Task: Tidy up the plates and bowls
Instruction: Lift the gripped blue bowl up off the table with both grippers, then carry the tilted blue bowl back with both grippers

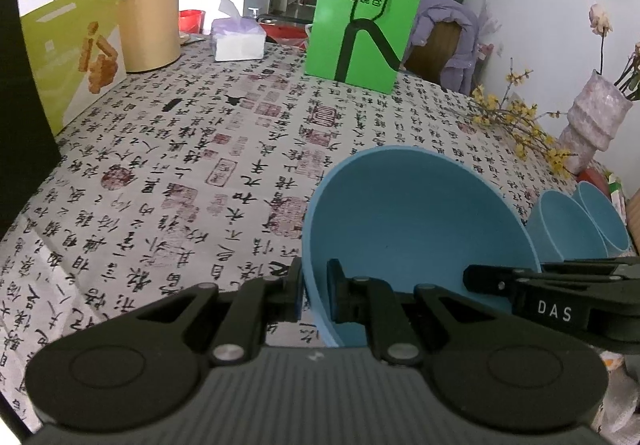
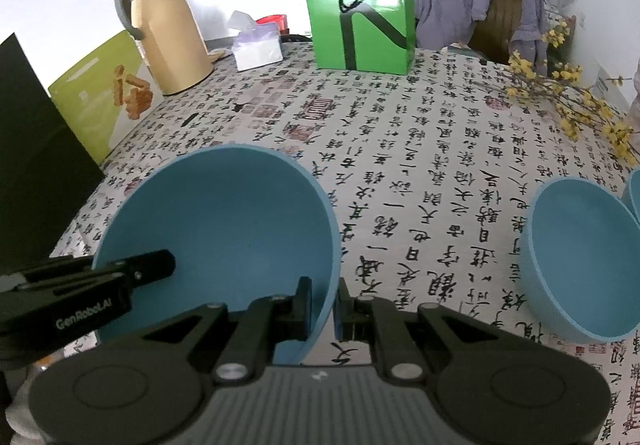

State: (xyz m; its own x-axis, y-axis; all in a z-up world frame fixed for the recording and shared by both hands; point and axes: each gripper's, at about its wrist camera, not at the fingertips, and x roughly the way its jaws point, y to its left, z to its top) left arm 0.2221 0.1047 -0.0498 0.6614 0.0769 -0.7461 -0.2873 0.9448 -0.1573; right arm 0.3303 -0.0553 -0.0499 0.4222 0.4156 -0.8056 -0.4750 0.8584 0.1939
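Observation:
A large blue bowl [image 1: 408,221] [image 2: 224,213] hangs tilted above the calligraphy-print tablecloth [image 1: 180,173], held by both grippers. My left gripper [image 1: 314,285] is shut on its left rim, one pad inside and one outside. My right gripper [image 2: 324,305] is shut on the opposite rim in the same way. Each gripper shows in the other's view: the right gripper [image 1: 480,279] and the left gripper [image 2: 160,261]. A smaller blue bowl [image 1: 560,229] [image 2: 580,245] stands on the table to the right, with another blue bowl [image 1: 600,213] [image 2: 634,193] just behind it.
At the far edge stand a green paper bag [image 1: 364,17], a tan thermos jug [image 1: 148,5] and a tissue box [image 1: 238,39]. A yellow-green box [image 1: 76,53] leans at the left. A vase [image 1: 592,117] with yellow flower twigs [image 2: 560,93] sits at the right.

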